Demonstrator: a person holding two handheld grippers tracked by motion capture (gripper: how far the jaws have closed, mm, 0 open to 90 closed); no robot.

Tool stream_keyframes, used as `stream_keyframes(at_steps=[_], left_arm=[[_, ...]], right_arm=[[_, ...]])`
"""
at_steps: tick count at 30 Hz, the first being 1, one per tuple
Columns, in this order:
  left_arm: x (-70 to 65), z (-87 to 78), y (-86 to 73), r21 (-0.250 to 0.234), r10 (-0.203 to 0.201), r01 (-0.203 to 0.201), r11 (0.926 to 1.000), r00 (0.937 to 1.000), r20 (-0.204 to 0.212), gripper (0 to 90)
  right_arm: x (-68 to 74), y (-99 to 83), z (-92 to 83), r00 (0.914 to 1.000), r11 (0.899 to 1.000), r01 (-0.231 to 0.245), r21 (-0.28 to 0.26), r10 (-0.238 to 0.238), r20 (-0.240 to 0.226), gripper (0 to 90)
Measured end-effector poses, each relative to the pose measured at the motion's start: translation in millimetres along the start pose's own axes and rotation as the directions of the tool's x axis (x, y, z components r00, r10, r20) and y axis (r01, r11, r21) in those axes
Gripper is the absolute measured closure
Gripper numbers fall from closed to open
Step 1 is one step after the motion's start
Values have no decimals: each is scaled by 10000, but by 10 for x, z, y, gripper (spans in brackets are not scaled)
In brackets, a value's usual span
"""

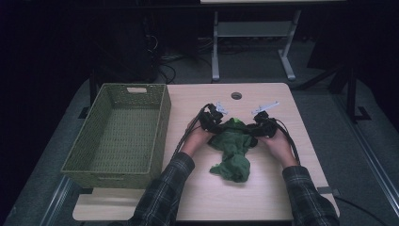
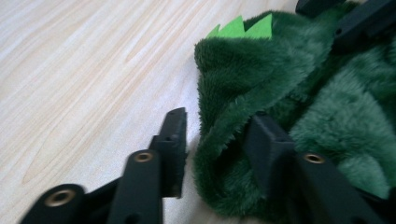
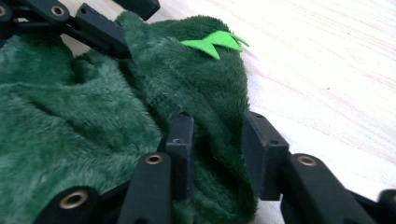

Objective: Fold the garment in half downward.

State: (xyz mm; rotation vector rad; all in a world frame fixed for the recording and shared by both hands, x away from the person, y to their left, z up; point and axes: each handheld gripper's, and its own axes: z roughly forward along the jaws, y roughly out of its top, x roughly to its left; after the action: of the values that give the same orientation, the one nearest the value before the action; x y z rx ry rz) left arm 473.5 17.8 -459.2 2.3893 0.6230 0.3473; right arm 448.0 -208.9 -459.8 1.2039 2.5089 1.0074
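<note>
A dark green plush garment (image 1: 233, 146) with light green felt spikes (image 2: 240, 28) lies crumpled on the wooden table (image 1: 282, 99). My left gripper (image 1: 214, 123) is at its upper left corner. In the left gripper view the jaws (image 2: 217, 126) straddle a folded edge of the plush (image 2: 280, 84); the right pad touches it and a thin gap shows at the left pad. My right gripper (image 1: 261, 126) is at the upper right corner. Its jaws (image 3: 217, 126) are pressed on a fold of the plush (image 3: 93, 116) just below the spikes (image 3: 215, 42).
A green woven basket (image 1: 160, 127) stands empty on the table's left side, close to my left forearm. A round cable hole (image 1: 236, 95) sits near the far edge. Bare wood lies in front of and to the right of the garment.
</note>
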Motion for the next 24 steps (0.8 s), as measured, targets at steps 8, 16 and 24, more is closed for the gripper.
stream_keyframes(at_steps=[8, 16, 24], left_arm=[[-26, -83, 37, -53, 11, -9, 10000, 9996, 274, 859], [-82, -331, 120, -569, -372, 398, 9976, 9982, 473, 863], [-210, -696, 173, -1246, -142, 229, 9919, 9974, 704, 862]], right_arm=[[6, 14, -62, 9999, 9999, 92, -93, -91, 133, 865], [56, 66, -278, 9999, 9973, 81, -727, -76, 74, 866], [201, 93, -580, 9988, 9913, 483, -1224, -479, 61, 867]])
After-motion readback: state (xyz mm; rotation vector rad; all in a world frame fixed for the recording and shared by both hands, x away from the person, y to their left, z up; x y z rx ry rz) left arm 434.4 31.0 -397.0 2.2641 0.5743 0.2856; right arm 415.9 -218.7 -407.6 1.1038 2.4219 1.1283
